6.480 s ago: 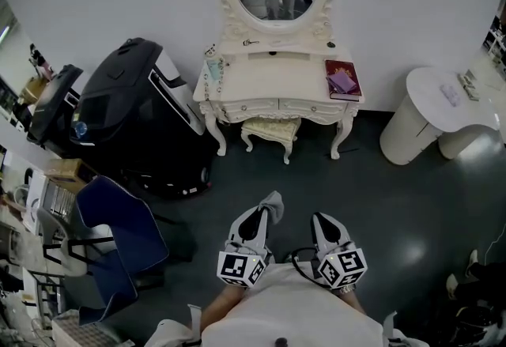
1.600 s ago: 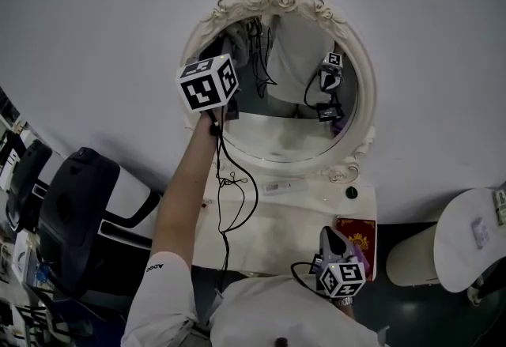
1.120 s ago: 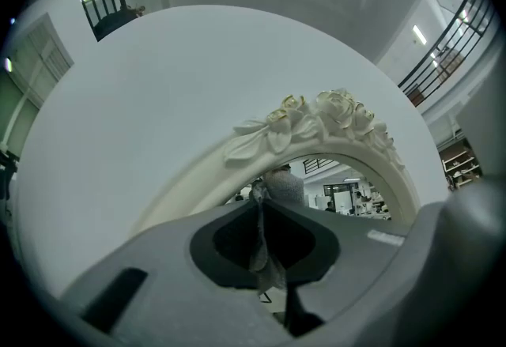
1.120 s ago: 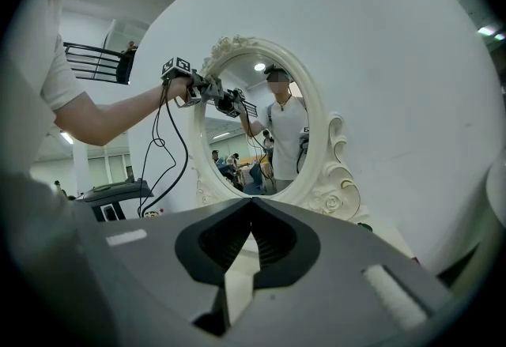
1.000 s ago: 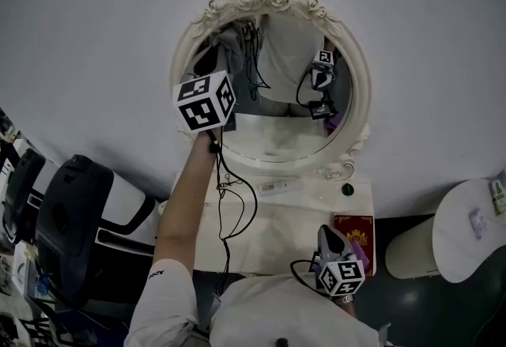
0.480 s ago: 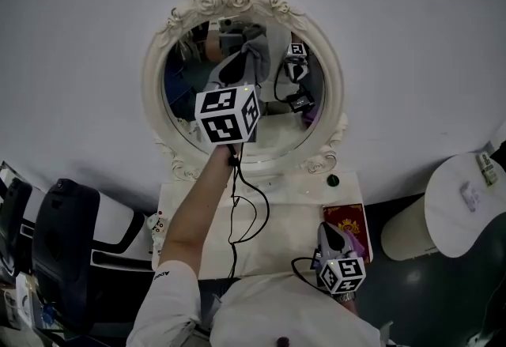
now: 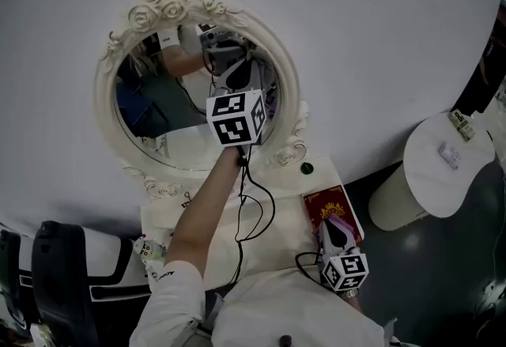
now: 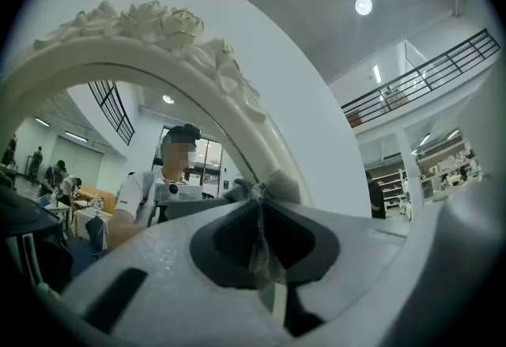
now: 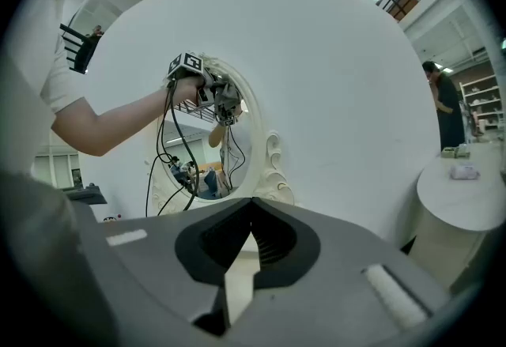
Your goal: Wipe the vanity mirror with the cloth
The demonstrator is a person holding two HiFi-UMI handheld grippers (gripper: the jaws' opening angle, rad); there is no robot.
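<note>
Bunching past the closed fingers point(image 8: 312, 236) of the left gripper point(image 8: 258, 199), cloth point(image 8: 282, 185) touches mirror point(image 7: 150, 112).

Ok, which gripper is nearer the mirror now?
Left. The left gripper is up at the right side of the vanity mirror, shut on the cloth; the right gripper sits low by the red book, away from it.

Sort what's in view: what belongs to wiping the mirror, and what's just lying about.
For the job:
vanity mirror
cloth, pinched in the left claw at the mirror's right side

Lying about:
red book and small dark round object on the vanity top
white round table
right claw, shut, empty, idle
</note>
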